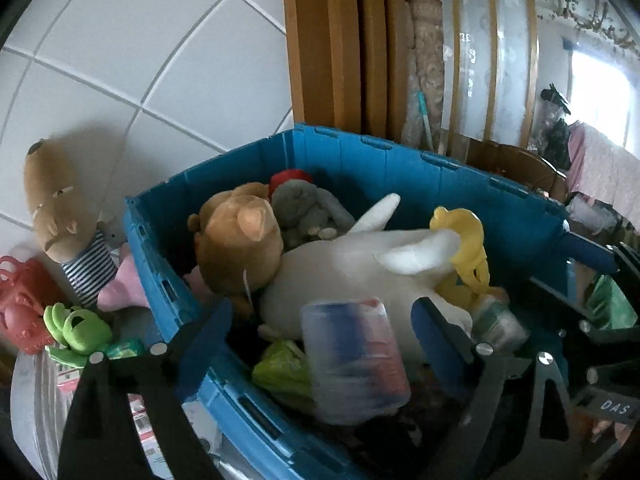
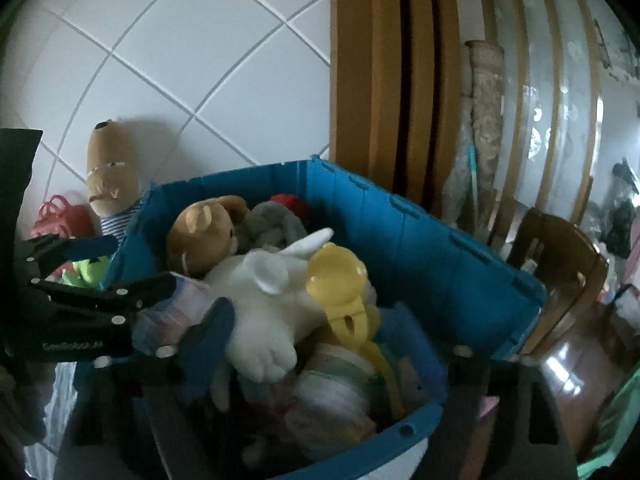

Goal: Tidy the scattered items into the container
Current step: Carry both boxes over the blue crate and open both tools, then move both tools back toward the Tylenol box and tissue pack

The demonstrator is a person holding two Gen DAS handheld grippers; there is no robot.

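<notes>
Blue plastic walls of the container point(image 1: 400, 168) fill the space ahead of both claws, and it is heaped with toys. Largest in the heap is a white plush point(image 1: 340, 272), lying just beyond the left claw point(image 1: 324, 328) and between the fingers of the right claw point(image 2: 344, 344). A brown teddy point(image 1: 240, 240) sits beyond the left claw's left finger, with a grey plush point(image 1: 308, 212) behind it. A yellow plastic toy point(image 2: 336, 280) rests on the white plush, ahead of the right claw.

Both claws stand open over the container. A blurred translucent pack point(image 1: 352, 360) with red and blue on it sits between the left claw's fingers, clear of both pads. Nothing is pinched in the right claw.

Outside the container, left of the left claw, a tan plush in a striped shirt point(image 1: 60, 208) leans on the tiled wall point(image 1: 140, 40), with a green toy point(image 1: 76, 328) below it.
</notes>
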